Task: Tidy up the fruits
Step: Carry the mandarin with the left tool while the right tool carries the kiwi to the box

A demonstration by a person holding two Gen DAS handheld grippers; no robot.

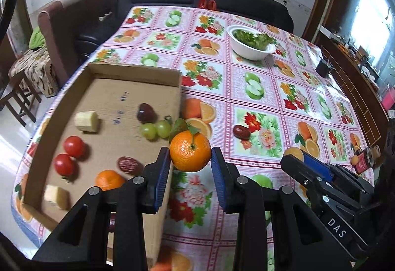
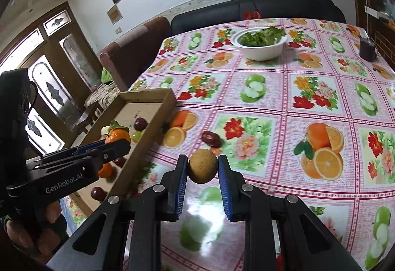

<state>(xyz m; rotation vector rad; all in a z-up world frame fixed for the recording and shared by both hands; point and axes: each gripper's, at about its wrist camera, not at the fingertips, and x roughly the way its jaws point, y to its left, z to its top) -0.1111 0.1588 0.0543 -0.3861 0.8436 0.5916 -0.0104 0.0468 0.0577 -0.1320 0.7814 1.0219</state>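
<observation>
My left gripper is shut on a leafy mandarin and holds it above the right wall of the shallow cardboard box. The box holds two cherry tomatoes, two green grapes, banana pieces, a dark plum, a red date and a second mandarin. My right gripper is shut on a brown round fruit above the table. A loose red date lies on the tablecloth, also in the left wrist view.
A white bowl of greens stands far across the fruit-print tablecloth. A small dark cup sits near the far right edge. A dark bottle lies by the right edge. Sofa and chairs stand beyond the table.
</observation>
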